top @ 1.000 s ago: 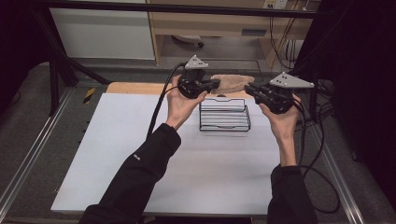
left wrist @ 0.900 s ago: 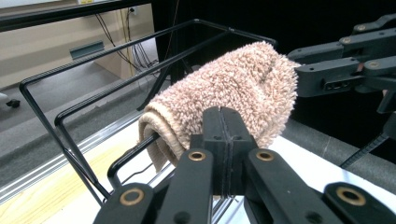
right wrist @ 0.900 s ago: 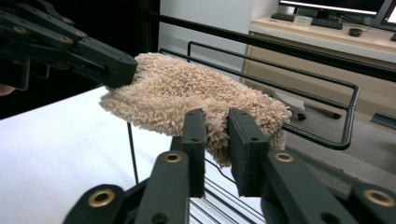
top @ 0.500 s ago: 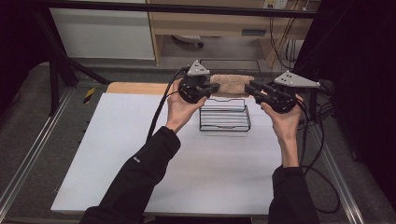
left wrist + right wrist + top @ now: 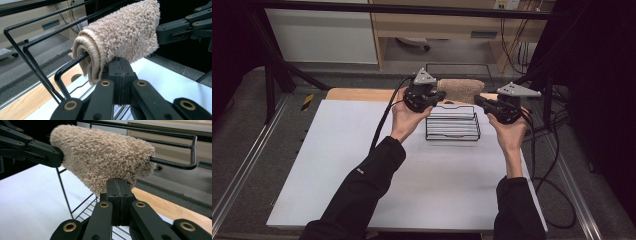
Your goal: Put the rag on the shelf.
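The rolled towel (image 5: 460, 90) hangs above the back rim of the wire basket (image 5: 452, 123), near the far edge of the worktop (image 5: 337, 165). The right gripper (image 5: 478, 100) has just closed its jaws fully on one end, and the left gripper (image 5: 442, 95) is clamped on the other. With both ends now pinched, I think the towel is ready to go down into the basket.

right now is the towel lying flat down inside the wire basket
No, the beige towel is draped in a fold over the top rail of the black wire basket, with the left gripper clamped on its lower edge.
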Demonstrator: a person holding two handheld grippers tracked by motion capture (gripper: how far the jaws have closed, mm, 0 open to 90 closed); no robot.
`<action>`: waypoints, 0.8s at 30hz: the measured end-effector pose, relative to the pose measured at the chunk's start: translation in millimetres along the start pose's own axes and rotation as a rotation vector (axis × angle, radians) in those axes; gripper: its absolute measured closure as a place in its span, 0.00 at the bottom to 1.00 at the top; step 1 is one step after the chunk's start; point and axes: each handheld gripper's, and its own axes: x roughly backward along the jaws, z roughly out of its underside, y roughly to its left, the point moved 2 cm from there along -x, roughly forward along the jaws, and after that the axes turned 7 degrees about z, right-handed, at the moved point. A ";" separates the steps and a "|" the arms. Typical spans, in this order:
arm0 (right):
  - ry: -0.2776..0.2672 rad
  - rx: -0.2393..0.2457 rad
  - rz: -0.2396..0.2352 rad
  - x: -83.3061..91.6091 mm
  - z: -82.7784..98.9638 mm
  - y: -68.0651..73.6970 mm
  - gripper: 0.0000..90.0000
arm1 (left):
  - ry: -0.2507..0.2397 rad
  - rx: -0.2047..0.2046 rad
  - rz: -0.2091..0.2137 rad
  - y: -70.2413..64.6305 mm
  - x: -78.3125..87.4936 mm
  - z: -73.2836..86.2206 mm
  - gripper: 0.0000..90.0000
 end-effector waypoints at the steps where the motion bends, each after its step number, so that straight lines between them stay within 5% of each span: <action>1: 0.001 0.003 0.007 -1.5 0.3 0.3 1.00 | 0.000 -0.002 -0.001 0.0 -0.5 0.2 1.00; 15: -0.025 0.018 -0.008 9.1 -1.0 2.2 0.93 | -0.012 0.000 0.012 -2.3 8.4 0.4 0.96; 24: -0.038 0.018 -0.018 20.4 -7.2 6.7 0.82 | 0.001 0.013 0.011 -5.9 21.7 4.6 0.79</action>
